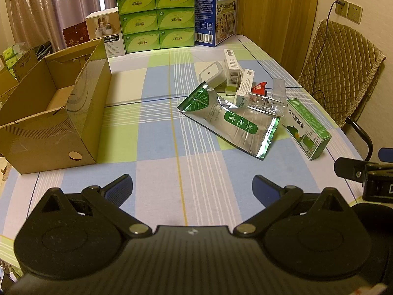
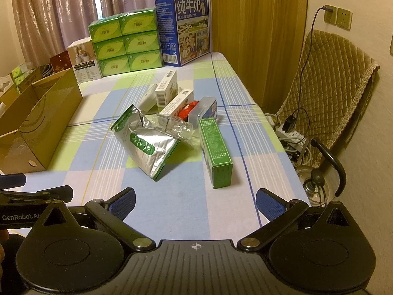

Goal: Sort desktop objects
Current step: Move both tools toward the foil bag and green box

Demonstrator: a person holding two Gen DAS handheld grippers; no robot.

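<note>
Both tools wide open and empty, the pile ahead of you, the carton to its left.

Your right tool (image 2: 195,204) is nearer the green box (image 2: 216,153), whose long axis runs away from you, so the jaws already straddle its width; your left tool (image 1: 192,188) faces bare worktop (image 1: 157,147), the foil pouch (image 1: 231,120) ahead to its right, the open carton (image 1: 56,123) to its left. Readable: "纯牛奶" on the blue case (image 2: 186,29), "GenRobot.AI" on the left tool; pouch writing unclear.
</note>
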